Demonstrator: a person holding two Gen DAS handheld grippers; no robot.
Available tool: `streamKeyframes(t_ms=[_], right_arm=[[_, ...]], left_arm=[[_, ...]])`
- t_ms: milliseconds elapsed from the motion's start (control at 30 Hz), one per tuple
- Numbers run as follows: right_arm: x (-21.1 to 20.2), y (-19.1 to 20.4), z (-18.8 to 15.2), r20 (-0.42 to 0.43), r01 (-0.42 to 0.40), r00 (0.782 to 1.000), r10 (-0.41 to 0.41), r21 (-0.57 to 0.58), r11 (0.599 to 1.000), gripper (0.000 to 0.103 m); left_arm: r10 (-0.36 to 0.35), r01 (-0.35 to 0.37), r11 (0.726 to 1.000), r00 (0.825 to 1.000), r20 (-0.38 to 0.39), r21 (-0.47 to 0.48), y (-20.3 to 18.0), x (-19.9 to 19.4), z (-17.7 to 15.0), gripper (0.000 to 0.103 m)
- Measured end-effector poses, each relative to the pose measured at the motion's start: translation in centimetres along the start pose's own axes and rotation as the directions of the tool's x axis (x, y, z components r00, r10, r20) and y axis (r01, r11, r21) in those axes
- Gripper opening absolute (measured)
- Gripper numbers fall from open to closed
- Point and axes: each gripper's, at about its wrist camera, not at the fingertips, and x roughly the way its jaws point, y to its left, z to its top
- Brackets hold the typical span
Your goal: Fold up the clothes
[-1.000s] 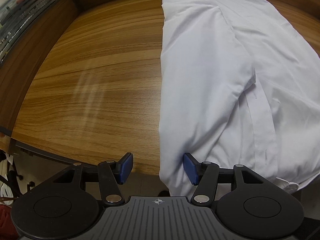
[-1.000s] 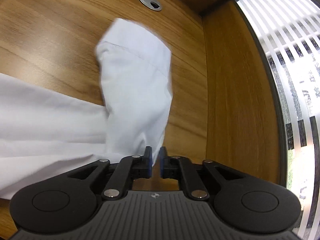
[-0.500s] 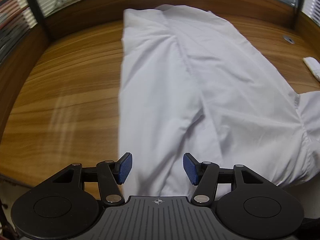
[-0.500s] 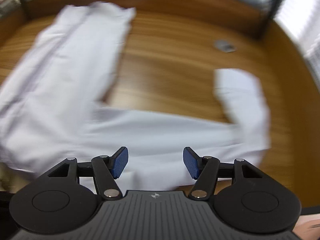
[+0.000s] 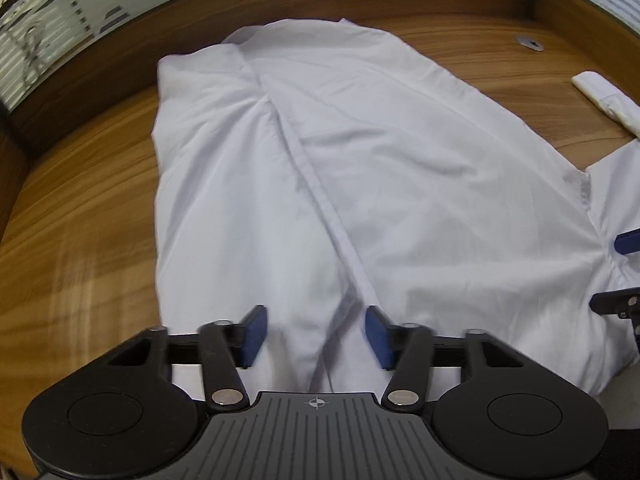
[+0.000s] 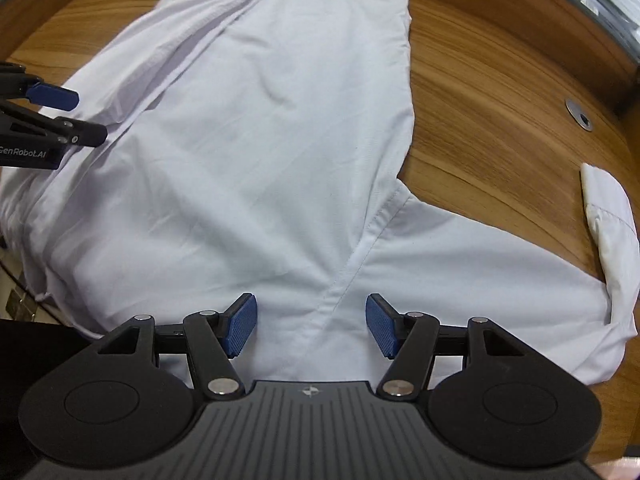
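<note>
Right wrist view: right gripper [image 6: 311, 326] has let go of the sleeve [image 6: 492, 280], now wide over the white shirt [image 6: 248, 152]; left gripper [image 5: 316, 336] also wide, probably hovering.

Both are held low and level, side by side. The left hand-held gripper [image 5: 316, 336] has its jaws spread wide, gripping nothing. The right hand-held gripper [image 6: 311, 326] is likewise spread wide and empty.
</note>
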Motion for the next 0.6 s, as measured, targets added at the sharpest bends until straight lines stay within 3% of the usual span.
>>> streamKeyframes(t_ms=[33, 133, 233, 367, 500, 600], right_arm=[[0.0, 0.0, 0.0, -0.002, 0.004, 1.0, -0.004, 0.018, 1.0, 0.067], [0.1, -0.5, 0.1, -0.012, 0.005, 1.0, -0.004, 0.093, 0.996, 0.067], [0.1, -0.9, -0.1, -0.023, 0.012, 1.0, -0.008, 0.158, 0.987, 0.071], [0.2, -0.9, -0.2, -0.04, 0.041, 0.999, -0.034, 0.211, 0.977, 0.075], [0.3, -0.7, -0.1, -0.059, 0.074, 0.996, -0.06, 0.259, 0.963, 0.077], [0.3, -0.5, -0.1, -0.073, 0.098, 0.994, -0.081, 0.283, 0.954, 0.078]], left_arm=[[-0.012, 0.012, 1.0, 1.0, 0.012, -0.016, 0.6, -0.3, 0.0, 0.015], [-0.041, 0.047, 0.995, 0.997, 0.059, -0.093, 3.2, -1.9, -0.1, 0.007], [-0.057, 0.075, 0.982, 0.993, 0.104, -0.175, 6.1, -3.5, -0.2, 0.006], [-0.018, 0.061, 0.94, 0.991, 0.131, -0.336, 12.2, -5.9, -1.1, 0.006], [0.047, 0.001, 0.896, 0.994, 0.096, -0.444, 17.4, -6.4, -2.9, 0.006], [0.056, -0.028, 0.867, 0.998, 0.041, -0.497, 20.0, -5.5, -4.9, 0.006]])
